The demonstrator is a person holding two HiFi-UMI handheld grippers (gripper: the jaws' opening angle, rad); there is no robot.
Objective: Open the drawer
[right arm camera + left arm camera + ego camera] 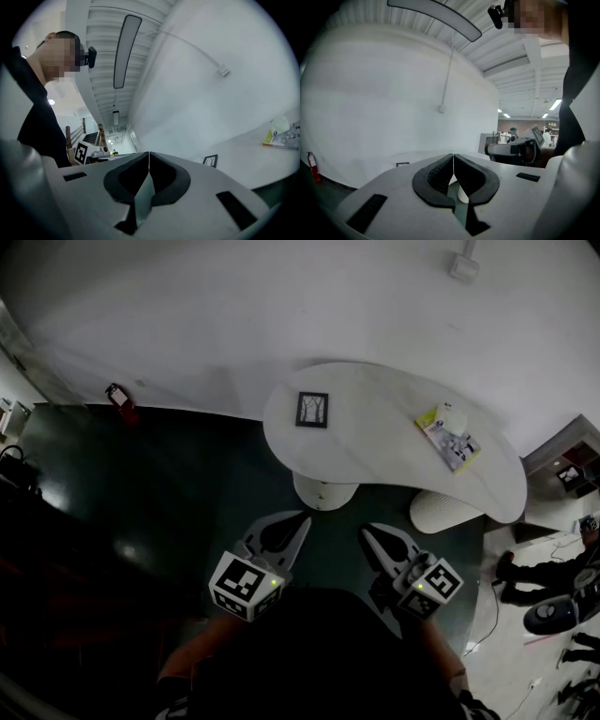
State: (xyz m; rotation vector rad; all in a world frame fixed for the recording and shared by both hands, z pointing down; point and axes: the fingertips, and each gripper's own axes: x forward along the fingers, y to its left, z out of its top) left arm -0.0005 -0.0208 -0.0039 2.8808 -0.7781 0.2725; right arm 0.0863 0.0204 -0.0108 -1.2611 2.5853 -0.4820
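No drawer shows in any view. In the head view both grippers are held close to the person's body, above a dark green floor. They point toward a white curved table (pixel 375 460). My left gripper (pixel 302 519) is shut with nothing in it, its pads meeting in the left gripper view (pixel 453 155). My right gripper (pixel 367 530) is also shut and empty, its jaws closed to a thin line in the right gripper view (pixel 149 153). Both stop short of the table's near edge.
The table bears a small framed picture (pixel 312 410), a yellow-edged book (pixel 448 439) and a white object (pixel 452 415). It stands on a white pedestal (pixel 323 491), with a white stool (pixel 442 510) beside it. A red fire extinguisher (pixel 120 401) stands by the white wall. Dark furniture (pixel 37 549) lies at left. A person's legs (pixel 534 577) show at right.
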